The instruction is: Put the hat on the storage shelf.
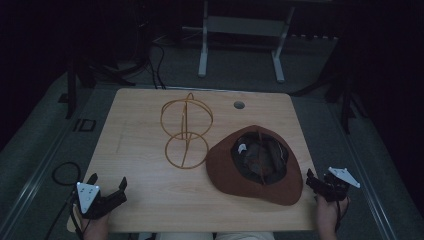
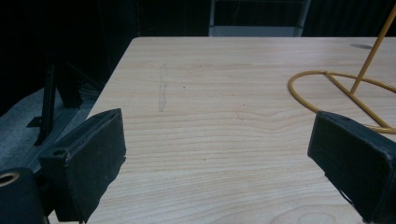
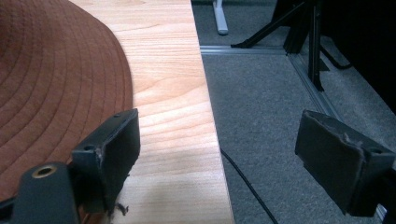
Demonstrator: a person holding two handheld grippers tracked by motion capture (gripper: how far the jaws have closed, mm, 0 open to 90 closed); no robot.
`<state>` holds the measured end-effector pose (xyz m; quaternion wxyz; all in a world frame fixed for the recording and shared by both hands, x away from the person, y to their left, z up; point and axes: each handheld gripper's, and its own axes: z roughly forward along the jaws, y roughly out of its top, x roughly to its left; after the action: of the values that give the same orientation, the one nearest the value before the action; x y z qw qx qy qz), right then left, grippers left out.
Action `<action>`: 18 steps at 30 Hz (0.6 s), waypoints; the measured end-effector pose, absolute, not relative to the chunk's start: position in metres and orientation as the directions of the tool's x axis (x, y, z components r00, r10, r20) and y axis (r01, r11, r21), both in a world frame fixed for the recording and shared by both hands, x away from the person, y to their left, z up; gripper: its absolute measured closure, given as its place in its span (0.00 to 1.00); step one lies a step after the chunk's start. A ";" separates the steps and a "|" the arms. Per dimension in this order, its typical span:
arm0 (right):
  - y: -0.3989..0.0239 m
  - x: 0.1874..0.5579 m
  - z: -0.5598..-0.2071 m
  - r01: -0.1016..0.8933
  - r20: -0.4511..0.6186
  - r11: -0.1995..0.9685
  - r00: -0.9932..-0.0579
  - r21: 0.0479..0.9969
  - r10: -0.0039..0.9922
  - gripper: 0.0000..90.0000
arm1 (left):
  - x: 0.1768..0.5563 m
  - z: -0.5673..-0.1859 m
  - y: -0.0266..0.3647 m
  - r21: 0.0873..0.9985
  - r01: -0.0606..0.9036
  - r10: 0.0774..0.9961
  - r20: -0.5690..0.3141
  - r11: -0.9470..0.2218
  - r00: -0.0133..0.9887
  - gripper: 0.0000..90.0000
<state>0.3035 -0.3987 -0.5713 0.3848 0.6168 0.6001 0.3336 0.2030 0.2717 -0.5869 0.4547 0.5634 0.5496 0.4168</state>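
Note:
A brown brimmed hat (image 1: 255, 165) lies upside down on the right half of the wooden table (image 1: 145, 195), its dark lining facing up. A gold wire hat stand (image 1: 186, 131) rises upright near the table's middle, left of the hat. My left gripper (image 1: 107, 187) hovers open at the near left corner, nothing between its jaws; its own view has the stand's base ring (image 2: 327, 93) ahead on the right. My right gripper (image 1: 320, 181) is open at the table's right edge, just right of the hat's brim (image 3: 56, 84), holding nothing.
A round cable hole (image 1: 239, 105) sits near the table's far edge. Grey carpet (image 3: 261, 116) drops off right of the table edge, with a cable on it. White frame legs (image 1: 202, 50) and dark stands are behind the table.

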 end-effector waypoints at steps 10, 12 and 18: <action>-0.386 0.299 -0.555 0.492 -0.031 0.064 -0.076 0.868 0.997 0.15 | 0.203 -0.585 0.271 0.962 0.269 0.997 -0.054 0.037 0.055 0.03; -0.377 0.297 -0.544 0.479 -0.068 0.112 -0.108 0.871 0.992 0.15 | 0.203 -0.583 0.269 0.952 0.303 0.997 -0.061 0.042 0.056 0.03; -0.352 0.302 -0.514 0.481 -0.070 0.185 -0.245 0.857 0.967 0.12 | 0.202 -0.580 0.267 0.947 0.313 0.992 -0.100 0.071 0.077 0.03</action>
<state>0.3017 -0.3518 -0.5140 0.3274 0.5198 0.6965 0.3709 0.2022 0.2672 -0.5802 0.4591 0.5725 0.5698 0.3698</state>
